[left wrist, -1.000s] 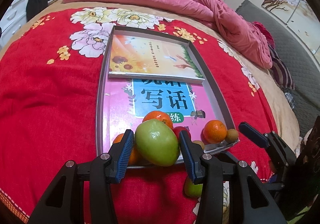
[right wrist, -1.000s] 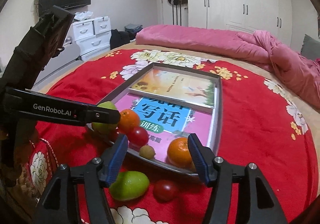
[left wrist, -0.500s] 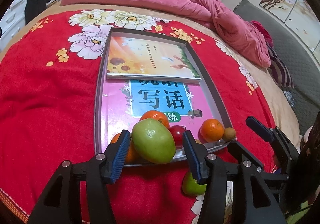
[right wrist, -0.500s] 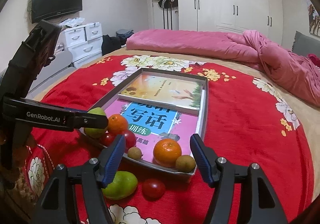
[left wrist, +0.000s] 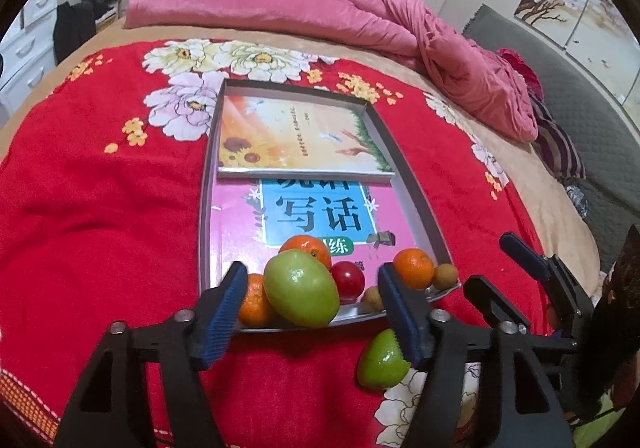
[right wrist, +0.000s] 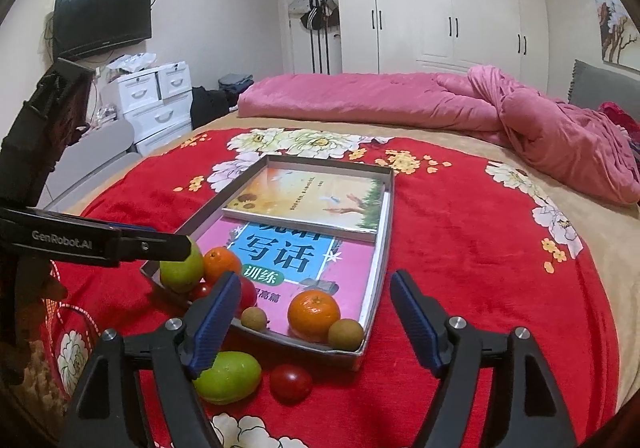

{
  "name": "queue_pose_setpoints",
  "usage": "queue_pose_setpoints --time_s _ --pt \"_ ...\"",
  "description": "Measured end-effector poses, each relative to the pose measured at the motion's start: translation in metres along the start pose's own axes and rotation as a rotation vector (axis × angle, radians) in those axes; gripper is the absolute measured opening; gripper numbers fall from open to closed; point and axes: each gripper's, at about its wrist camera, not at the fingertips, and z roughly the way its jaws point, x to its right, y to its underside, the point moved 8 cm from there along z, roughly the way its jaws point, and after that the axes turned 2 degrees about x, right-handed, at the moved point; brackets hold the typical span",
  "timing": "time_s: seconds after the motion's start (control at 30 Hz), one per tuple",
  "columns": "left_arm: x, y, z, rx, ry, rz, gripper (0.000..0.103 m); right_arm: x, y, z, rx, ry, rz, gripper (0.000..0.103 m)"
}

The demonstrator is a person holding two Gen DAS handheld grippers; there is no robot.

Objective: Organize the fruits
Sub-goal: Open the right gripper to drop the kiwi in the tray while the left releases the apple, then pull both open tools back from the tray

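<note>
- Bedroom with white wardrobes (right wrist: 452,16), a wall-mounted television (right wrist: 103,19) and a rolled pink quilt (left wrist: 320,14) at the far side of the bed.
- Red floral blanket (left wrist: 100,208) spread over the bed, carrying all items below.
- Shallow grey tray (left wrist: 420,204) at blanket centre, holding two books: sunflower-cover book (left wrist: 300,138) at the far end, overlapping pink book (left wrist: 316,212) with a blue title panel.
- Fruit clustered at the tray's near end: large green fruit (left wrist: 301,289) against the near rim, orange (left wrist: 306,246) just behind it, second orange (left wrist: 253,300) to its left, red fruit (left wrist: 349,279) to its right.
- Near right corner of tray: third orange (right wrist: 314,315) touching a small brown fruit (right wrist: 346,334); another small brown fruit (right wrist: 254,318) nearby (both round, longan-like).
- Outside the tray, on the blanket just beside its near wall: second green fruit (right wrist: 227,377) and a red tomato-like fruit (right wrist: 291,383), side by side.
- Left hand-held gripper (left wrist: 313,312): fingers spread apart, flanking the large green fruit with visible gaps on both sides; nothing clamped.
- Right hand-held gripper (right wrist: 312,322): fingers wide apart above the tray's near right corner, nothing held.
</note>
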Motion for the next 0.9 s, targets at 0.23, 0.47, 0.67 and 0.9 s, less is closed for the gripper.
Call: queue_pose_setpoints --time_s 0.23,0.47,0.67,0.9 --pt "0.001 -0.005 -0.014 0.028 0.002 -0.009 0.074 0.002 -0.002 -0.007 0.01 0.01 0.007 0.078" --pt "0.004 -0.005 -0.027 0.043 0.003 0.002 0.075 0.004 -0.002 -0.016 0.011 -0.002 0.023 0.081" --pt "0.007 0.002 -0.032 0.033 0.013 0.016 0.075 0.006 0.003 -0.023 -0.002 -0.002 0.03 0.082" --pt "0.017 0.012 -0.035 0.019 0.029 0.05 0.075 0.009 0.015 -0.026 -0.053 0.002 0.04 0.082"
